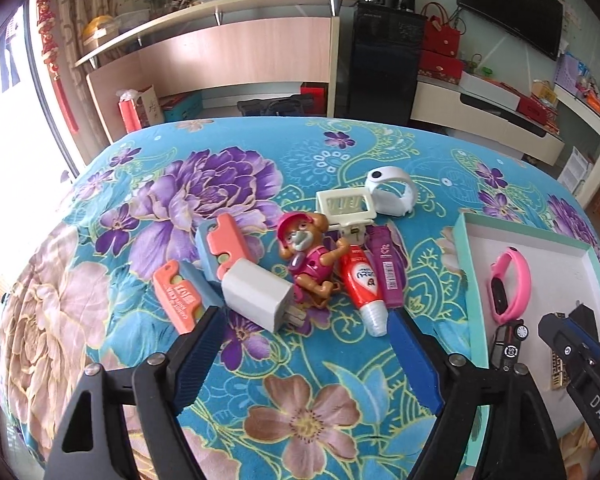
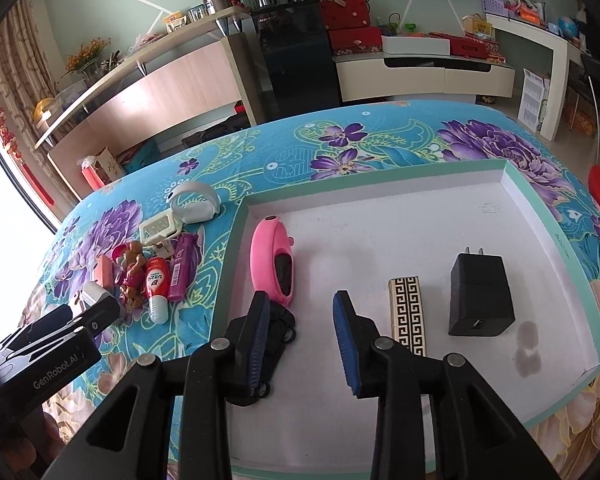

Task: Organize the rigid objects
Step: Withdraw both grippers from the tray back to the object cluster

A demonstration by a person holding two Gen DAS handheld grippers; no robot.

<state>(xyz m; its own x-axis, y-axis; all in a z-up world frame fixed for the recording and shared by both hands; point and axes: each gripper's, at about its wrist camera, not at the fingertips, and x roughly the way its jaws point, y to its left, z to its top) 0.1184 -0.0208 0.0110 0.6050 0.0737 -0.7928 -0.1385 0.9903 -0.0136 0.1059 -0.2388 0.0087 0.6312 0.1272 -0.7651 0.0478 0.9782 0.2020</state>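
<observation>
A flowered tablecloth (image 1: 148, 208) is covered by a shallow white tray (image 2: 380, 216) and, beside it, a loose heap of a dog figure (image 1: 306, 258), white charger (image 1: 256, 296) and red tube (image 1: 364, 284). The left gripper (image 1: 308, 322) is spread wide just before the charger with nothing between its pads, so a neighbour could be nudged or caught as well. The right gripper (image 2: 302, 302) is parted over the tray, a small black toy car (image 2: 282, 322) lying against one pad and liable to be dragged.
</observation>
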